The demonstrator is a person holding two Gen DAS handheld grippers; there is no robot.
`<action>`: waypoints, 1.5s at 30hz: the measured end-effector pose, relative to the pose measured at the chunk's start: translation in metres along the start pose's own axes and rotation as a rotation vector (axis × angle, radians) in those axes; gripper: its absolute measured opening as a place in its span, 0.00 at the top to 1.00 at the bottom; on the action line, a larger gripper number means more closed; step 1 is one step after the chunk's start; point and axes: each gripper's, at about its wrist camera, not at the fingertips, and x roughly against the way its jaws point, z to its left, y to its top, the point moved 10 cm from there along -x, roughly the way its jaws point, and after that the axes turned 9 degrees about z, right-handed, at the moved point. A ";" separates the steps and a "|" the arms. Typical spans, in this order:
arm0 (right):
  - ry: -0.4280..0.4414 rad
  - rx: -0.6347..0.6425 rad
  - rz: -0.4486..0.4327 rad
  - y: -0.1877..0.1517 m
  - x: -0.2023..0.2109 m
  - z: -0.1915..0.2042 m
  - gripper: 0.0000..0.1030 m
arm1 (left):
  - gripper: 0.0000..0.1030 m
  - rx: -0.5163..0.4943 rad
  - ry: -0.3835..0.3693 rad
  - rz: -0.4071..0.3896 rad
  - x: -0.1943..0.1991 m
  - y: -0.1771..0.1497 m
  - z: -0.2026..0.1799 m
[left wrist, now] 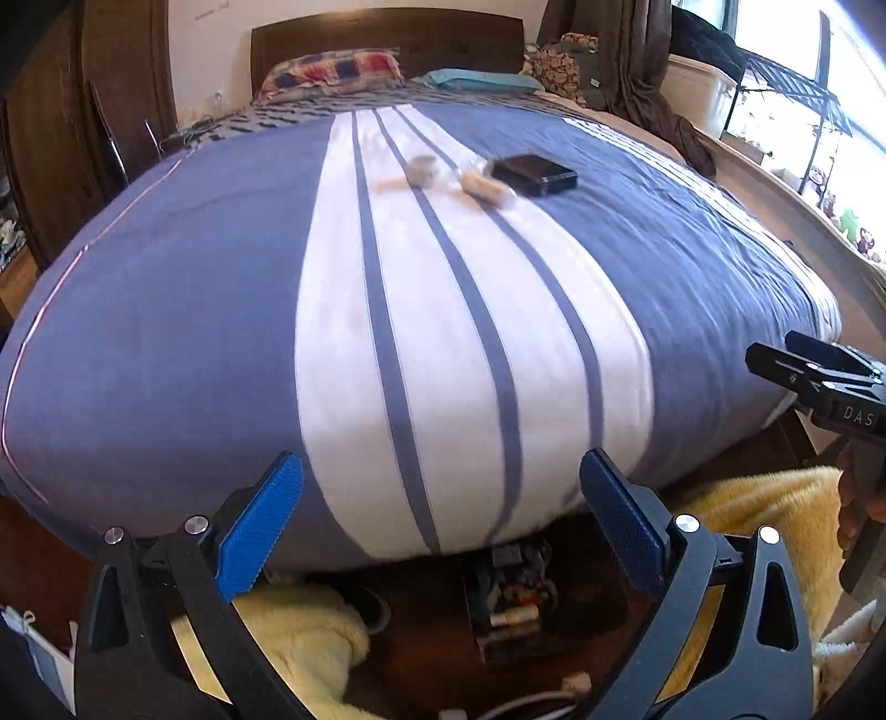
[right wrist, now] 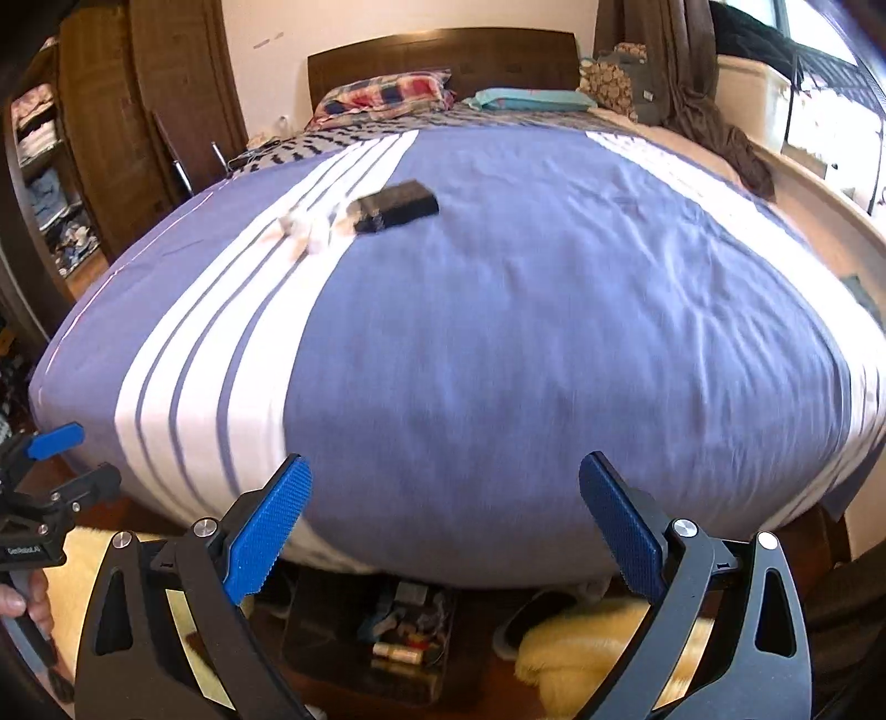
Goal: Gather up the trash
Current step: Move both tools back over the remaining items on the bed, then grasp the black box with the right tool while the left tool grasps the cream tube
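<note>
Jaws on both my tools stand wide apart with nothing between them. My left gripper hangs over the foot end of the bed, its blue pads framing the white band of the striped duvet. My right gripper is just beside it, over the plain blue stretch of the same cover, equally released and empty; from the left view I see its black body at the right edge, held by a hand.

Below the pads, at the foot of the bed, I see a dark tray of small clutter on the wooden floor, with a yellow fluffy rug on either side.

Further out, the trash lies well away from both grippers, up toward the pillows: a few pale crumpled scraps, blurred, on the white stripes. Just beside them on the blue part sits a flat black box. Beyond that I make out a plaid pillow, a teal pillow and the dark headboard.
</note>
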 end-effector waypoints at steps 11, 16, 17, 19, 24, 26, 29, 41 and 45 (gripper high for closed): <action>0.005 0.033 -0.015 0.105 -0.038 0.011 0.05 | 0.08 -0.003 0.010 -0.001 -0.039 0.076 0.014; 0.005 0.054 0.009 0.155 -0.073 0.022 0.05 | 0.08 -0.005 0.001 0.004 -0.057 0.107 0.015; 0.009 0.056 0.021 0.163 -0.082 0.024 0.05 | 0.08 -0.008 -0.002 0.005 -0.060 0.112 0.014; 0.013 0.061 0.042 0.175 -0.099 0.028 0.05 | 0.08 -0.013 -0.009 0.010 -0.067 0.121 0.011; 0.006 0.090 0.112 0.197 -0.144 0.038 0.05 | 0.08 -0.021 -0.034 0.024 -0.082 0.141 0.003; 0.015 0.099 0.130 0.203 -0.156 0.043 0.05 | 0.08 -0.022 -0.048 0.029 -0.087 0.147 -0.001; 0.011 0.119 0.150 0.207 -0.169 0.048 0.05 | 0.08 -0.024 -0.063 0.034 -0.093 0.154 -0.007; 0.002 0.087 0.084 0.220 -0.155 0.011 0.28 | 0.09 -0.022 -0.108 0.060 -0.124 0.187 -0.037; 0.008 0.069 0.053 0.217 -0.140 -0.004 0.28 | 0.25 -0.012 -0.126 0.091 -0.140 0.198 -0.048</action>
